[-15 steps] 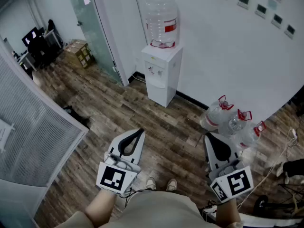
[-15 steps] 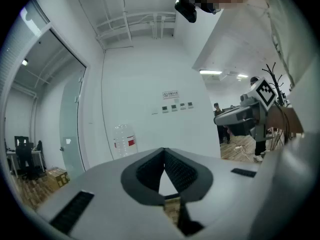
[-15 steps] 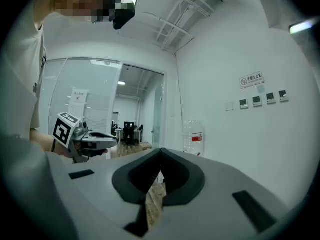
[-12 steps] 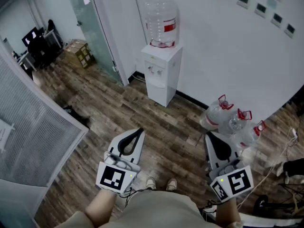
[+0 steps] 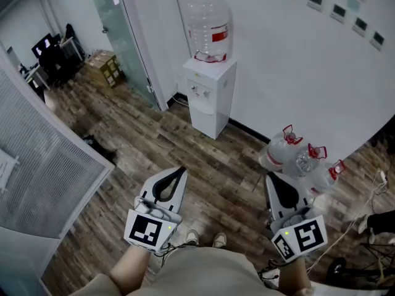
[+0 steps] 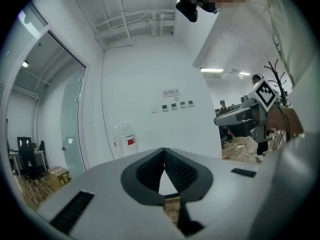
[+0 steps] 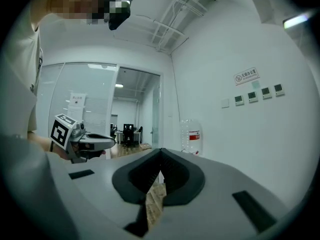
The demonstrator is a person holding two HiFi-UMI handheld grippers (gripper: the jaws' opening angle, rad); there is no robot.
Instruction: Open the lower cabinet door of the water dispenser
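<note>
A white water dispenser stands against the far wall with a clear bottle on top. Its lower cabinet door is closed. My left gripper and right gripper are held level near my body, well short of the dispenser, and both are shut with nothing between the jaws. In the left gripper view the jaw tips meet, with the bottle far beyond them. The right gripper view shows its tips closed and the bottle far off to the right of them.
Three full water bottles lie on the wood floor to the dispenser's right. A glass door and cardboard boxes are at the far left. A slatted partition runs along the left. Cables trail at the right.
</note>
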